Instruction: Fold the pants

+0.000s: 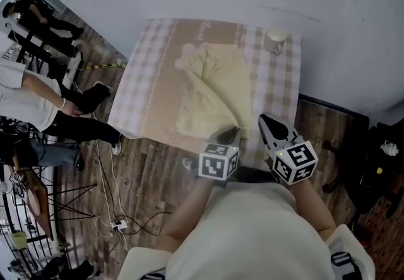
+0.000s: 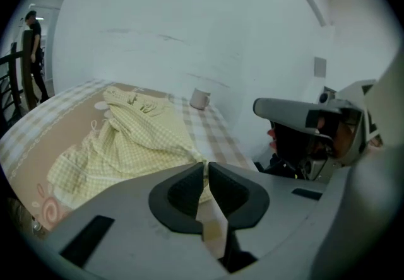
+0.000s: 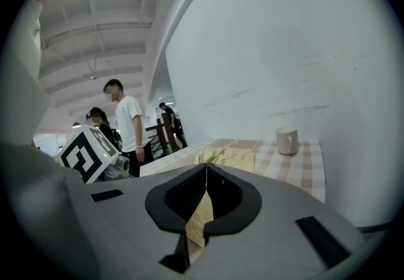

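Yellow-check pants point(image 1: 218, 93) on worktop point(image 1: 151, 83), near edge held for folding.
The pants lie rumpled along the worktop's middle, with the cup point(image 1: 276, 41) well apart at the far corner. Left hand-held gripper point(image 2: 205, 165): jaws closed at the near hem, cloth seemingly between them. Right hand-held gripper point(image 3: 206, 166): jaws fully closed, a sliver of yellow check showing behind them. The twin hold probably serves to lift that edge evenly for a fold.

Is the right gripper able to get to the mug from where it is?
Probably yes: only bare tablecloth lies between the right gripper and the mug, though its jaws are shut.
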A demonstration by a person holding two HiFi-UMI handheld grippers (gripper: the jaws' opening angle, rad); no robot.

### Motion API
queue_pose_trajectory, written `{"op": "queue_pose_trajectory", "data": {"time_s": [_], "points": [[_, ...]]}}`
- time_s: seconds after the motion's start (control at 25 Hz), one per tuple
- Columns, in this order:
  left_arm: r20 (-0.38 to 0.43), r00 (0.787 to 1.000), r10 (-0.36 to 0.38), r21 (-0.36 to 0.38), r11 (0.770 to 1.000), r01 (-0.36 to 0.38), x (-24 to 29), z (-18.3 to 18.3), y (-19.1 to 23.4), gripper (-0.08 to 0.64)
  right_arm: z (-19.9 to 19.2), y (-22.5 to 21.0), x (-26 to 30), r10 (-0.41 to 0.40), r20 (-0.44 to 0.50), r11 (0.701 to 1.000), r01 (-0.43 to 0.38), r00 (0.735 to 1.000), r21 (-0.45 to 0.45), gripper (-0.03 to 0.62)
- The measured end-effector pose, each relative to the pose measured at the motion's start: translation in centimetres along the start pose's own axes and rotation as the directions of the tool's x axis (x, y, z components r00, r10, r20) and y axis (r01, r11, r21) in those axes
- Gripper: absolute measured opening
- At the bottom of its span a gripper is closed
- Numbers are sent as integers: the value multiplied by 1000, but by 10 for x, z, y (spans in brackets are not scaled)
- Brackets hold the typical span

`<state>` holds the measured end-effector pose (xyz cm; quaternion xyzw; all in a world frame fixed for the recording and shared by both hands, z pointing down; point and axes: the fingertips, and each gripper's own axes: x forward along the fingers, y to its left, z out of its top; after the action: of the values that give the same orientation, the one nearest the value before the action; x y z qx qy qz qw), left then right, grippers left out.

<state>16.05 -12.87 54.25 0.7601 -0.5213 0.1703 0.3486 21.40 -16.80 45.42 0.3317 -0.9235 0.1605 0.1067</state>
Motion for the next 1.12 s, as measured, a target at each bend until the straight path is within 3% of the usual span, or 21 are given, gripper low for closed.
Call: {"op": "queue_pose_trajectory", "data": {"time_s": [0.24,0.48,0.72,0.88,1.12], "points": [[-93,995,-44,52,997,49,20,-25,-28,26,-2,-11,-12,-9,1,1000,9,1000,5,2],[-143,989,-25,95,995,39,36,-41,-34,26,-5,-19,-19,-22,-1,1000,22,1000,9,2],[-148,986,-72,115,989,90,40,-40,-48,28,-2,-22,-21,-21,2,1000,21,1000,2,2],[-148,982,-116,134,982,136,35,-36,-57,103,2,-23,-15,-15,1,1000,15,1000,3,1],[-64,997,-46,75,996,50,16,-11,-24,102,10,-19,9,20,-14,1000,-20,1000,2,2]]}}
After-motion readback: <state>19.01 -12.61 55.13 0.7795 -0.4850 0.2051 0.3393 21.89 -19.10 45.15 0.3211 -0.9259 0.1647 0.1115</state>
